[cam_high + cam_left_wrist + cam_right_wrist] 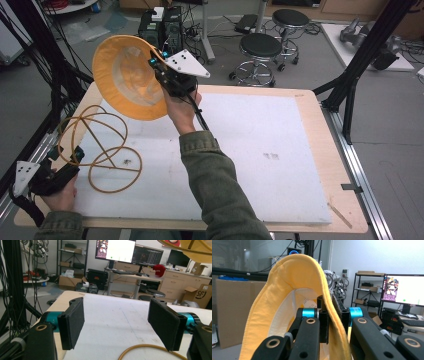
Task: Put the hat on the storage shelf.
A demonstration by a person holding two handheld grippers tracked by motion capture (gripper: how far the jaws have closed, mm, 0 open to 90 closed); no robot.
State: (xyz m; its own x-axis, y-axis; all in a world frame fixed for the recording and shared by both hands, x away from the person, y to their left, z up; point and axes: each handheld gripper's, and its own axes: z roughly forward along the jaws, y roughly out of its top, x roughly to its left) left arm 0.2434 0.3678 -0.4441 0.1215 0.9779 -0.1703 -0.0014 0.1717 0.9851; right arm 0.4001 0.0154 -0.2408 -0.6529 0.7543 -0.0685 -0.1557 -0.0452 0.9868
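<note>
A yellow brimmed hat (127, 77) hangs in the air over the table's far left, its pale inside turned toward me. My right gripper (156, 65) is shut on its brim; in the right gripper view the brim of the hat (294, 277) is pinched between the black jaws of the right gripper (332, 312). A yellowish wire stand (100, 145) of loops rests on the white mat at the left. My left gripper (75, 156) sits at the near left corner beside the stand, open. In the left gripper view, one loop of the stand (147, 347) lies below the wide jaws of the left gripper (120, 325).
The white mat (260, 150) covers most of the wooden table (320, 150). Black frame posts (360, 60) stand at the right edge, cables and rails at the left. Two stools (260, 47) and computer cases are on the floor beyond the far edge.
</note>
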